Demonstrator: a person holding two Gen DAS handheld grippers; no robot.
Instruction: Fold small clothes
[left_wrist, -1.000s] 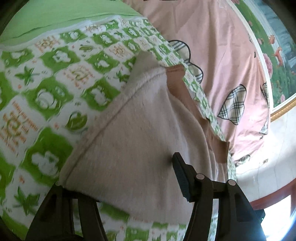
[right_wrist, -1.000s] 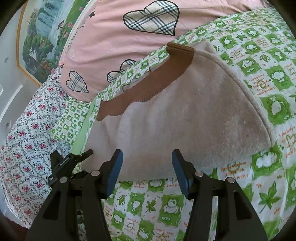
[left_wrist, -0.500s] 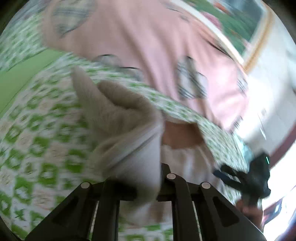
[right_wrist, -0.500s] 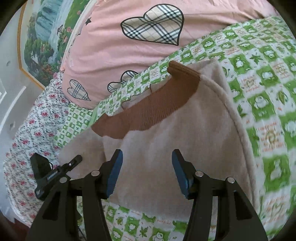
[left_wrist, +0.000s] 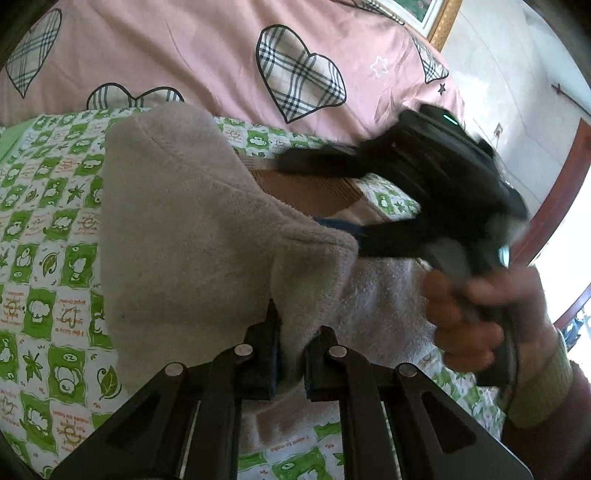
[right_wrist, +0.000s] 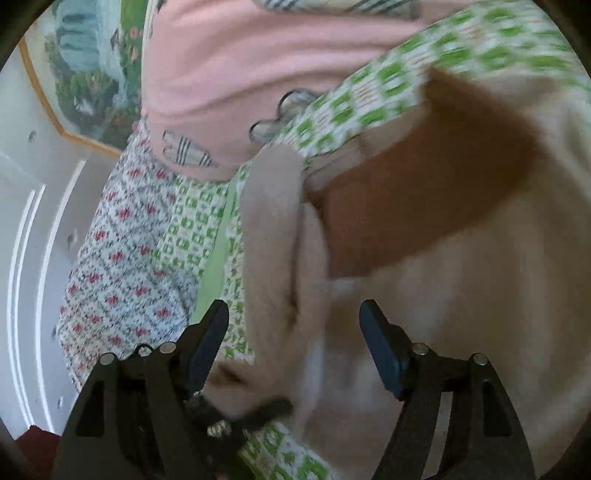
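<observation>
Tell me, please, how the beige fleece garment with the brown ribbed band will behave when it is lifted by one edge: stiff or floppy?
Probably floppy: the beige fleece garment with the brown ribbed band already drapes in a soft fold where the left gripper pinches it. It looks light for its size. Its fuzzy surface likely resists slipping from the fingers.

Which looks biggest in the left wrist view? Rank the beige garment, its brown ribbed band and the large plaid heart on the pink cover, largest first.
1. Beige garment, filling most of the middle.
2 and 3. Plaid heart and brown ribbed band: unsure, because the other tool hides part of the band.
</observation>
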